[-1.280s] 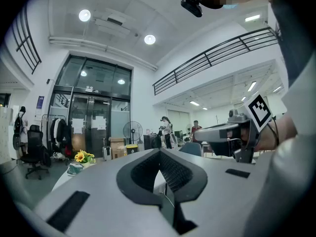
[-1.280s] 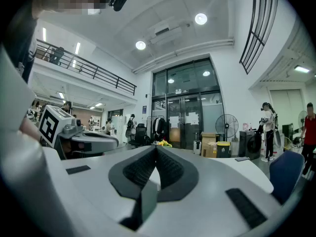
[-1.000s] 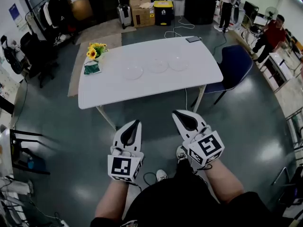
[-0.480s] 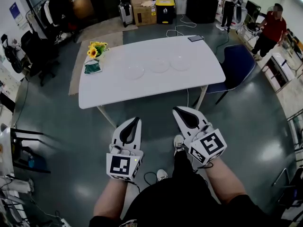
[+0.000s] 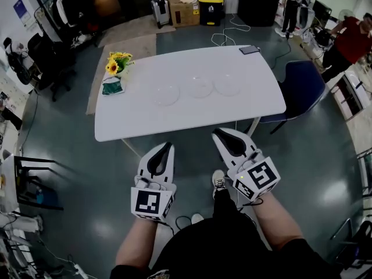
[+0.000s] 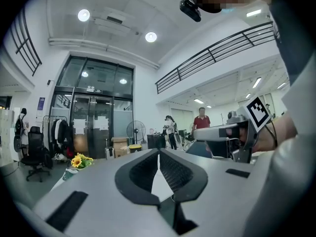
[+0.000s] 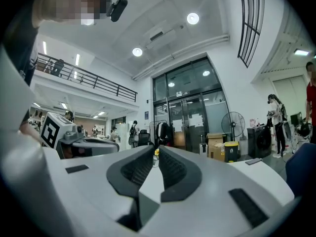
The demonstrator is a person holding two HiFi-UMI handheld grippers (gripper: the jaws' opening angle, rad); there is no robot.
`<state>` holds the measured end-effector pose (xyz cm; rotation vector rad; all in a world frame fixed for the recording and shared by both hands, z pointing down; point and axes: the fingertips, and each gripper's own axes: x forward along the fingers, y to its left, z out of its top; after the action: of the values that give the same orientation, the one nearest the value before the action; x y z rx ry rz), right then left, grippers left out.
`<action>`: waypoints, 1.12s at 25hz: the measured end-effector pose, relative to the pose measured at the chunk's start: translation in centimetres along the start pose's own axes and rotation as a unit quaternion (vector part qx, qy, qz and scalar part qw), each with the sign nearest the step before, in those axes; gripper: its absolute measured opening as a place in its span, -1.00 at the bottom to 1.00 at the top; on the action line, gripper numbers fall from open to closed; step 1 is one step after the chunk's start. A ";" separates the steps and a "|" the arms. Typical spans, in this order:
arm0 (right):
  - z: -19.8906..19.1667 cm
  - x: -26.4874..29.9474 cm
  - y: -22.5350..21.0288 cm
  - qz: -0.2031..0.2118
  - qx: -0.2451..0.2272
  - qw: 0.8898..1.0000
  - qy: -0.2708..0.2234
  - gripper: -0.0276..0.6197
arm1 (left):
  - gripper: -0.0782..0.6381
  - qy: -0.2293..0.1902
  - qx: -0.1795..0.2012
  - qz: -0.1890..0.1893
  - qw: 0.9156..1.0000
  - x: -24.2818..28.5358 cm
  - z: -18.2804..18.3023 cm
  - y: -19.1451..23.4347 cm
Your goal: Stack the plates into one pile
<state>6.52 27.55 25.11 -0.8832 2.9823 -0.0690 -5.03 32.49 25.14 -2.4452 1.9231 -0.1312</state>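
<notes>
Three clear plates lie in a row on the white table (image 5: 133, 121): a left plate (image 5: 166, 95), a middle plate (image 5: 199, 87) and a right plate (image 5: 228, 84), each apart from the others. Both grippers are held level in front of the table's near edge, short of it. My left gripper (image 5: 168, 147) is shut and empty, its tips meeting (image 6: 158, 152). The jaws of my right gripper (image 5: 216, 133) are opening, with a thin gap at the tips (image 7: 156, 149) and nothing between them.
Sunflowers (image 5: 118, 61) and a green cloth (image 5: 112, 86) sit at the table's left end, a phone (image 5: 249, 49) at its far right corner. A blue chair (image 5: 302, 89) stands at the right end. A black chair (image 5: 29, 179) is at the left. People (image 5: 351, 39) stand far right.
The table has come nearer and lower in the head view as I step toward it. Both grippers have moved forward with me, still side by side.
</notes>
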 end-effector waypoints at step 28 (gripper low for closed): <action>-0.7 18.1 -20.0 0.109 -0.009 0.994 -0.003 -0.27 | -0.10 0.009 0.016 0.097 0.995 23.9 -0.3 8.5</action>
<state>2.24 0.95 26.58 -0.5537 3.0566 -0.0337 -7.69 7.34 26.00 -2.2305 2.1346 -0.1784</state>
